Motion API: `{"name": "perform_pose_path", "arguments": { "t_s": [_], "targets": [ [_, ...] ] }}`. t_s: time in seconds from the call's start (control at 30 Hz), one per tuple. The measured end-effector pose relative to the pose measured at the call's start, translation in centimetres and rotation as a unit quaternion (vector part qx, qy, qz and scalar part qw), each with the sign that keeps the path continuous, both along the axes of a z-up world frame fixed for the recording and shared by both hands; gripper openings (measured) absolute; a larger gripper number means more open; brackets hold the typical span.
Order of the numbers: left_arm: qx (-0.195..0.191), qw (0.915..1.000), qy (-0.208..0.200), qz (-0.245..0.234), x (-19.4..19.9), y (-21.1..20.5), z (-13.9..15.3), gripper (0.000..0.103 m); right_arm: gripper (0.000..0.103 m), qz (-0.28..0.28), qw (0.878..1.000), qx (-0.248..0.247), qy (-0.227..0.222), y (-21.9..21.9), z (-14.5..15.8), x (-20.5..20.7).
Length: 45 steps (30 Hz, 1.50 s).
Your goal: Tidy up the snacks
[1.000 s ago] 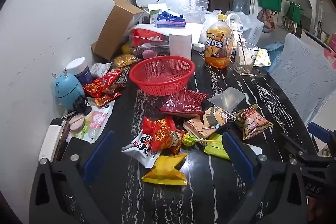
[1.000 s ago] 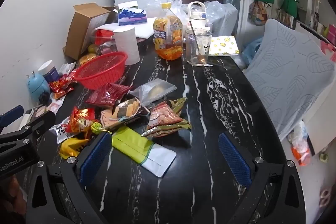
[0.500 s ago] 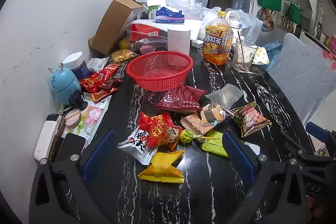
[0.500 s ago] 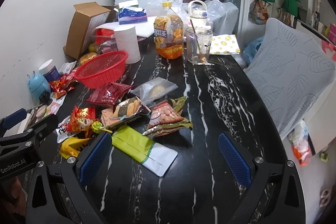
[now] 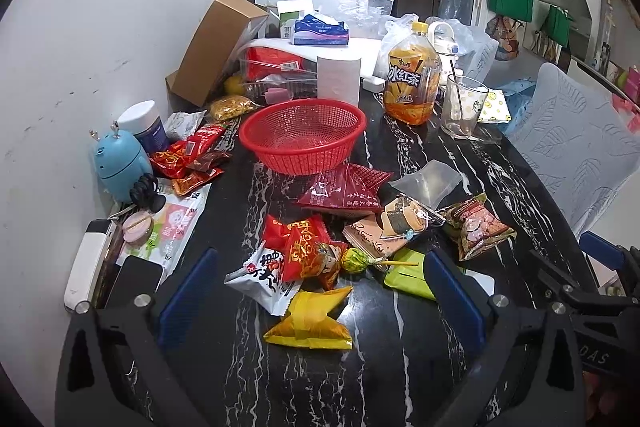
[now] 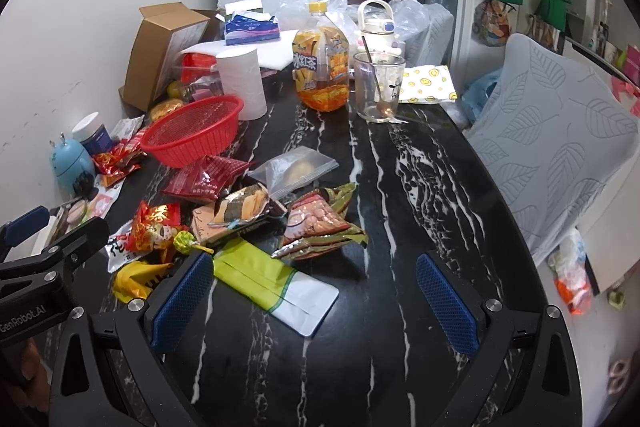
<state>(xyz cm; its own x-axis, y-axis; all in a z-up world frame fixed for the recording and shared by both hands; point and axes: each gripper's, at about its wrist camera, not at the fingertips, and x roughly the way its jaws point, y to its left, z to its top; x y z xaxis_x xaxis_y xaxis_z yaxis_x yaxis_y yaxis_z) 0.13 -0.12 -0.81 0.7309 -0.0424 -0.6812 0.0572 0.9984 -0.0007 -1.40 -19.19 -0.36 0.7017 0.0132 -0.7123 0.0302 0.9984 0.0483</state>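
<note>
Both claws hang wide apart, gripping nothing — left gripper (image 5: pixel 320 301) over the yellow packet (image 5: pixel 310 319), right gripper (image 6: pixel 314 301) above the green pouch (image 6: pixel 260 275). The snacks (image 5: pixel 304 251) lie scattered on the table (image 6: pixel 400 227) — near the red basket (image 5: pixel 302 133), none inside.

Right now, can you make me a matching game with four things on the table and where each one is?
Things:
1. red plastic mesh basket
2. yellow foil snack packet
3. clear drinking glass with a spoon
4. round blue gadget with two little prongs

Places:
A. by the white wall
B. beside the big iced tea bottle
C. nearest the left claw
D. just in front of the white paper roll

Pairs: 1-D, 2-C, 3-B, 4-A
</note>
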Motion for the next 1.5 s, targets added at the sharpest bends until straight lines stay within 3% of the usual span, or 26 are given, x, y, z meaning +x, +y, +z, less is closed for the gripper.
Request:
{"name": "perform_pose_path", "arguments": {
  "t_s": [1.5],
  "targets": [
    [-0.004,1.0000,-0.001,-0.004,-1.1,0.4,-0.2,0.103,0.103,0.010,1.000,0.003,0.004,0.9,-0.6,-0.4]
  ]
}}
